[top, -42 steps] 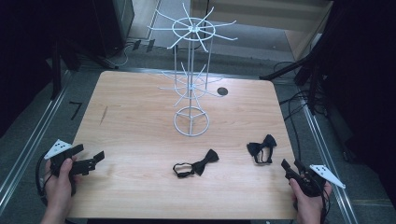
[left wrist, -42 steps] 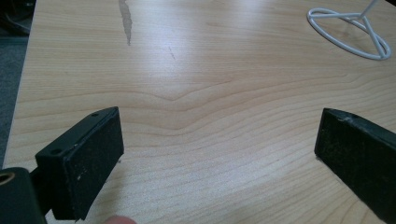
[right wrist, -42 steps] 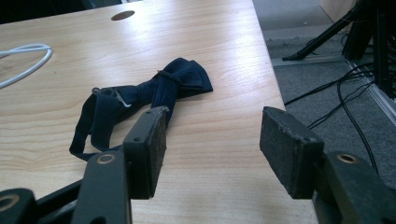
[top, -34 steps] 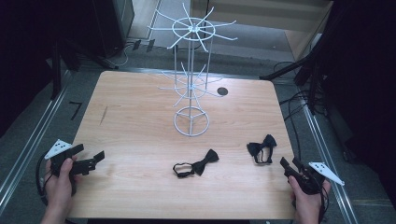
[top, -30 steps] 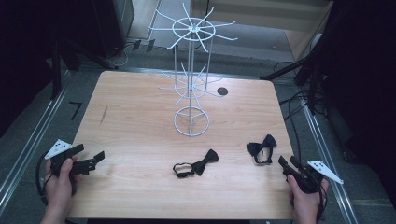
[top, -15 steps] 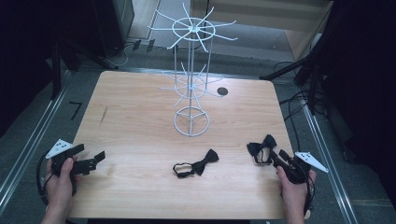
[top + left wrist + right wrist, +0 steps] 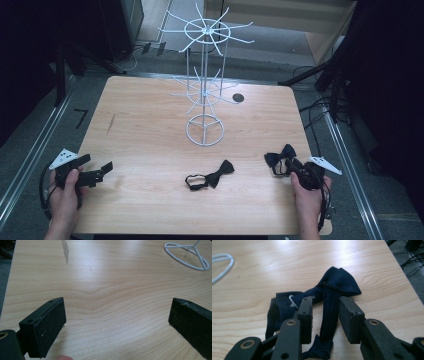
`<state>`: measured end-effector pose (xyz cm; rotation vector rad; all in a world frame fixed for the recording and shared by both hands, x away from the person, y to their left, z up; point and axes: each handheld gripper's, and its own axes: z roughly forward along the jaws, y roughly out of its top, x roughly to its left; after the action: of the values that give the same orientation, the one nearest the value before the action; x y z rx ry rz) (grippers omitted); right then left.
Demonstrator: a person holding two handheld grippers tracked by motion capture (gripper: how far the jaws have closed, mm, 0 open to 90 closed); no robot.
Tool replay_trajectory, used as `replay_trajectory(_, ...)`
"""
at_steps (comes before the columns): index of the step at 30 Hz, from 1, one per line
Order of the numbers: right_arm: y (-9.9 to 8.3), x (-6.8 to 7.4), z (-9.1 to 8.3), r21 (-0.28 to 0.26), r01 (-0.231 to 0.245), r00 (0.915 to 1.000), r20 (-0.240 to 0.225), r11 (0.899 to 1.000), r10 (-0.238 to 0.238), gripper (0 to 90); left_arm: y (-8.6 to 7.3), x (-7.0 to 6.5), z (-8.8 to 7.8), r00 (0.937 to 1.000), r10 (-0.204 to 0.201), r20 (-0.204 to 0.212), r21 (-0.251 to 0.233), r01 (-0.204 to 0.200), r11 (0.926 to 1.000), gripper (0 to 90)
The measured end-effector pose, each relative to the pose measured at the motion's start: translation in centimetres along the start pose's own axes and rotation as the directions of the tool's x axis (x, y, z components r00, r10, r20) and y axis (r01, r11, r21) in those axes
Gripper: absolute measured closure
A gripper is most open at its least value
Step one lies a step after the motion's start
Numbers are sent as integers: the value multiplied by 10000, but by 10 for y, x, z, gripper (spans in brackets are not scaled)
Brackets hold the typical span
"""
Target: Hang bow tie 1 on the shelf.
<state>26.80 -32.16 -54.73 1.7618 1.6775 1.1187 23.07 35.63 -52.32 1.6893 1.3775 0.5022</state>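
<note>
A dark navy bow tie [image 7: 342, 281] lies near the table's right edge, its strap [image 7: 330, 312] running between the jaws of my right gripper [image 7: 325, 301]. The jaws stand a little apart on either side of the strap, with small gaps showing. In the high view the same bow tie [image 7: 279, 156] sits just ahead of the right gripper [image 7: 288, 165]. A second black bow tie [image 7: 212, 176] lies at the front middle. My left gripper [image 7: 102, 169] rests at the front left, open over bare wood [image 7: 117, 312].
A white wire display rack [image 7: 205, 80] stands mid-table on a ring base [image 7: 205, 131], whose ring also shows as the base ring [image 7: 186, 257] and base ring [image 7: 223, 263]. A black round hole [image 7: 238, 97] lies behind it. The wooden table [image 7: 145, 120] drops off close to the right of the navy tie.
My right gripper moved forward and left from the table's front right corner up to the navy bow tie, and its jaws now straddle the strap. The left gripper stayed put.
</note>
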Motion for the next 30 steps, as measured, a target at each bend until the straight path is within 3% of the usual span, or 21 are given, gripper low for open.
replay_trajectory(5,-3,-1,4,542,-25,9993,376,9985,5,705,0,0,0,10000,8,-10,-19,-8,10000,16)
replay_trajectory(9,-4,-2,3,518,42,9995,311,9986,-58,722,0,0,0,10000,-29,8,-14,29,10000,16)
replay_trajectory(14,-5,-1,2,626,255,9991,310,9977,-275,880,0,0,0,10000,-36,2,-20,36,10000,16)
replay_trajectory(18,-6,-2,1,576,274,9995,142,9980,-283,899,0,0,0,10000,-54,9,-18,54,10000,16)
replay_trajectory(30,3,9,-17,-606,775,9970,95,9951,-771,900,0,1,0,10000,-32,17,-12,32,10000,16)
